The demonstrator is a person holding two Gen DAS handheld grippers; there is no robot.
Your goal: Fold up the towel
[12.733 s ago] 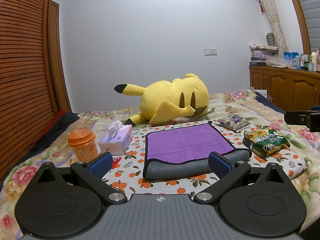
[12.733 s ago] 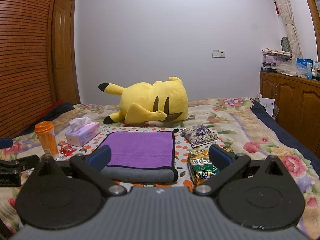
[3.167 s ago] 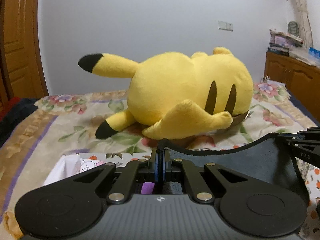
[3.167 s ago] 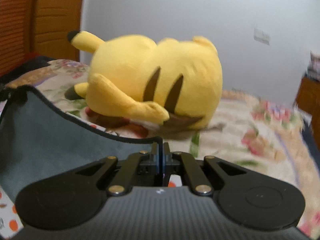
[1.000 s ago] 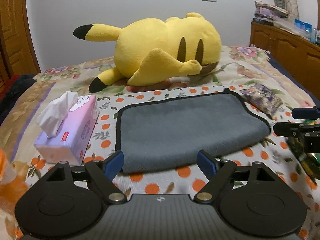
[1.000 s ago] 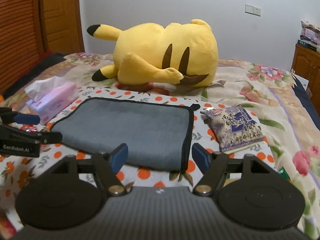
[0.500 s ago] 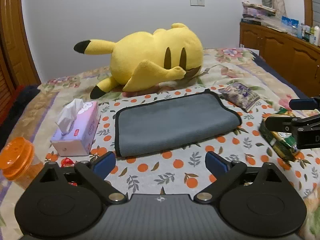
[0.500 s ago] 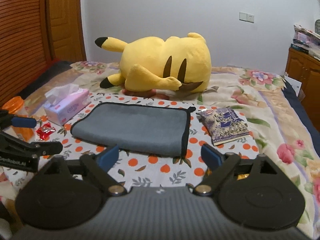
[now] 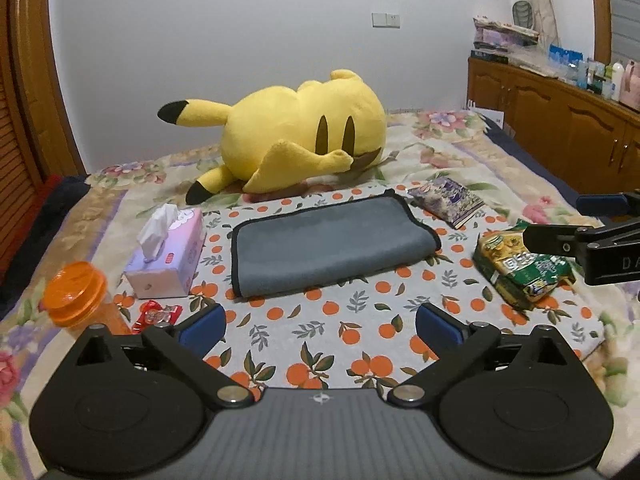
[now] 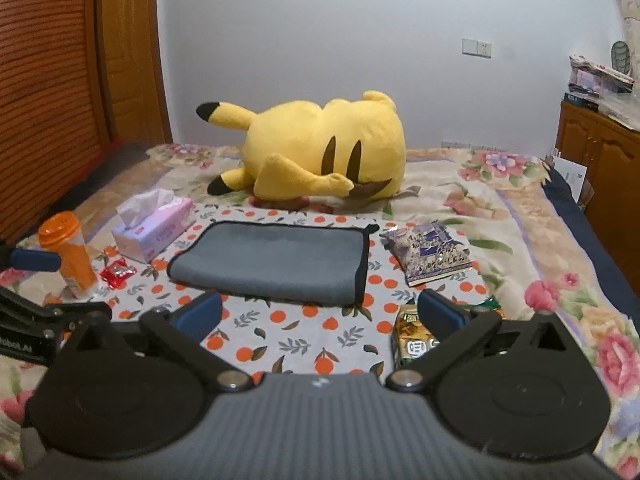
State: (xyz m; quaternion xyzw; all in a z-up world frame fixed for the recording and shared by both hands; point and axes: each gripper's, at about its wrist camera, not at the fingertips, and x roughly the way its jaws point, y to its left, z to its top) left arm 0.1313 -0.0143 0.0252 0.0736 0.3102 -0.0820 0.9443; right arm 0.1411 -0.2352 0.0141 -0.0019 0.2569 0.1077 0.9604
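grey towel point(image 9: 328, 248) folded flat, 12 o'clock | left tool point(image 9: 320, 328) released, empty | right tool point(image 10: 320, 316) released, empty | risk: re-approach snags folded edge, undoing fold

The left gripper point(image 9: 319, 326) is level, its jaws spread wide apart with nothing between the blue pads point(image 9: 202, 328). The right gripper point(image 10: 320, 314) is in the same state, jaws wide and gripping nothing. Each shows at the edge of the other's view: the right gripper at the far right of the left wrist view, the left gripper at the far left of the right wrist view.
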